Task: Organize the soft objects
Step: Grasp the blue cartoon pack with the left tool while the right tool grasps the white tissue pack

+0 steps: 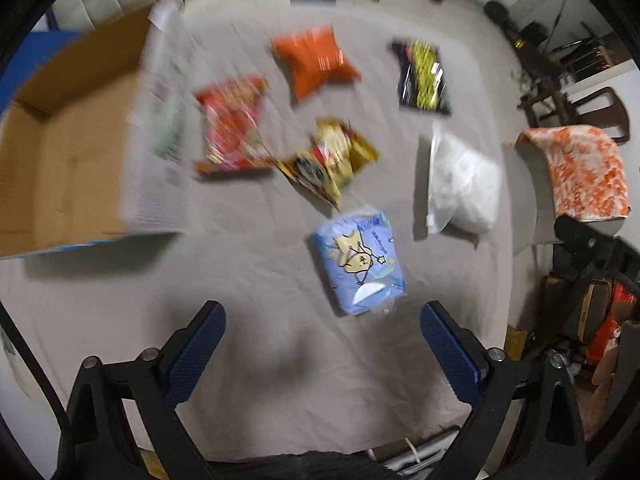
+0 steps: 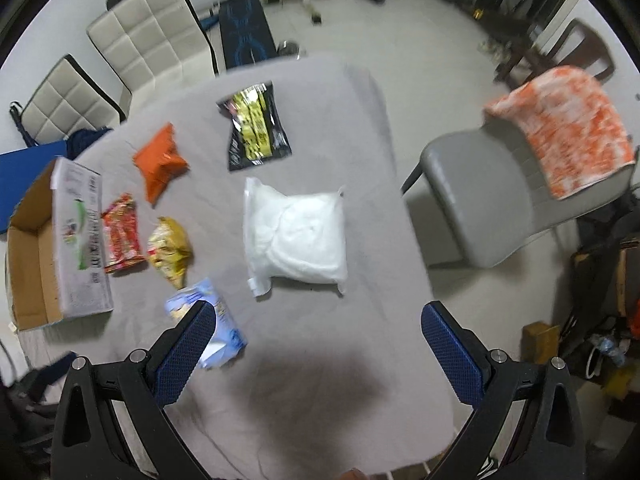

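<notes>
A: Entry one, left gripper (image 1: 322,326)?
B: Raised over the grey-clothed table (image 1: 248,320), angled down; blue-padded fingers (image 1: 192,356) spread wide, gripping nothing. View motion-blurred.

A: Right gripper (image 2: 316,330)?
B: Likewise aloft and tilted down, fingers (image 2: 450,350) wide apart, empty. Its left finger overlaps the light-blue pack (image 2: 224,320) in the picture; contact cannot be told.

A: Soft goods on the cloth?
B: Light-blue pack, lower centre of the left view (image 1: 360,260). White bag (image 2: 298,236), centre of the right view. Black-and-yellow packet (image 2: 256,128), upper centre. Orange packet (image 2: 160,160), red packet (image 2: 122,234) and gold packet (image 2: 170,250), left of centre, lying apart.

A: Container?
B: Open cardboard box (image 2: 36,264), left edge of the table, just beside the red packet.

A: Surroundings?
B: Grey chair (image 2: 480,200) at right, an orange-and-white towel (image 2: 568,128) draped over its back.
</notes>
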Demonstrator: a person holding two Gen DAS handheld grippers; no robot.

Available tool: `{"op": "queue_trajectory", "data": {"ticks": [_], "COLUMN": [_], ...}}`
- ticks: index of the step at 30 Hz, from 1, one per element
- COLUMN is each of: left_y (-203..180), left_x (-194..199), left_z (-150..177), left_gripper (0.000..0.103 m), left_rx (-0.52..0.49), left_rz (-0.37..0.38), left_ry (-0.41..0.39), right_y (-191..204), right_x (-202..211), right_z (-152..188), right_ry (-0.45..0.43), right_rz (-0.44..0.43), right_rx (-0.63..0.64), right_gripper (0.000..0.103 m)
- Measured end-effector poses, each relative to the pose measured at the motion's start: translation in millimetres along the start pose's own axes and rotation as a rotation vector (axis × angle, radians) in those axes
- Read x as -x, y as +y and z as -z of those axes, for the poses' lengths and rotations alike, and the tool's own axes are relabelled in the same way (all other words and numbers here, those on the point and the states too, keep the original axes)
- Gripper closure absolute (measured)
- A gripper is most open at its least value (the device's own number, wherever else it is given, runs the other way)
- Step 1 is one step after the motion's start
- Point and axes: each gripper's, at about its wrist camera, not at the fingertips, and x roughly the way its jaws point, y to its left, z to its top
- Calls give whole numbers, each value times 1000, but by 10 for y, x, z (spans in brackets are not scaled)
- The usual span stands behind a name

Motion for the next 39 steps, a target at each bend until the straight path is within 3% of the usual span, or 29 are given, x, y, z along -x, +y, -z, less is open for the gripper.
{"op": "queue_trajectory", "data": {"ticks": [6,11,15,16,30,34,39], "left_y": [-173,-329,-375,-366,-143,-187,-290], "left_x": [-850,-1259,-1399,-1459,-1479,-1453,-1494], "left_z": [-222,-255,-245,-248,-219,-288,-381], "left_gripper": [5,6,38,40,51,53,53], "left_rx": [97,98,72,71,21,1,-23], "left_rz": [76,30,-13,-18,-116,-123,-135], "left_ry": [184,242,237,236,147,132,106], "right_y": [-46,-21,-7,3,115,78,218], "right_x": [-704,-1111,-1328,-1382,-1938,-1914,-1827], "right_z": [-177,-297,-392,-418,-468,-435,-353], "right_ry": [104,174,205,211,346,326,273], "right_rz": [1,-14,-42,-47,-101,-102,-37], "right_rx": [8,1,-34,-42,-109,-86,24], "right_gripper": [0,0,0,0,0,6,12]}}
